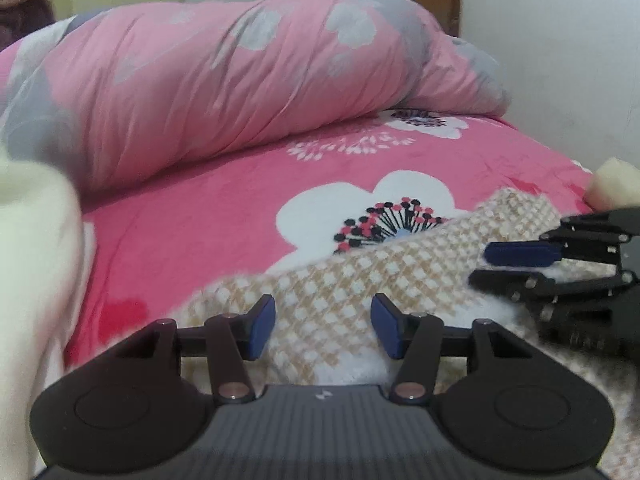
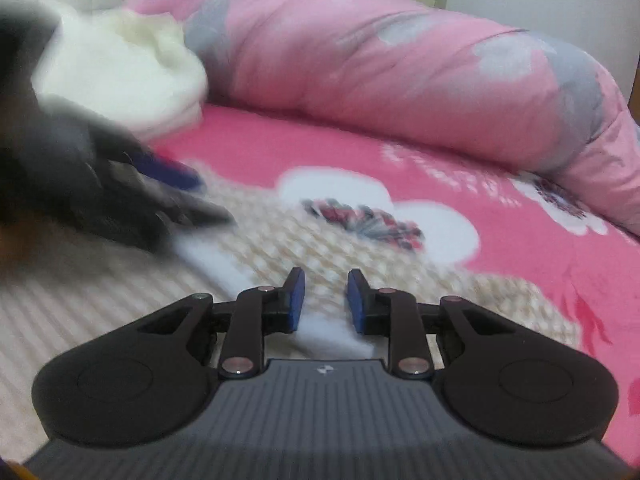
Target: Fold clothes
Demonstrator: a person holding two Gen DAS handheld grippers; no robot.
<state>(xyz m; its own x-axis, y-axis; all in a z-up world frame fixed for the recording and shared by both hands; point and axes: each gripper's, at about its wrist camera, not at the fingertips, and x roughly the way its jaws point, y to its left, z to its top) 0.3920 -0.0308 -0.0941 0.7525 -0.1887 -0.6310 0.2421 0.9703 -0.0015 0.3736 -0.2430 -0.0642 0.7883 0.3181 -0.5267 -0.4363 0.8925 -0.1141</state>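
So, checked beige knit garment (image 1: pixel 360 280) spread flat on the pink flowered bedsheet (image 1: pixel 224 208), in front of the rolled pink quilt (image 1: pixel 224 80). Left gripper (image 1: pixel 323 326) released above it, nothing pinched. Right gripper (image 2: pixel 323 300) narrowly parted, gripping nothing, just beside.

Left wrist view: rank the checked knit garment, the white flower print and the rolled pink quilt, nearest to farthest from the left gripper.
1. Checked knit garment, under the left gripper.
2. White flower print, just beyond on the sheet.
3. Rolled pink quilt, across the back.
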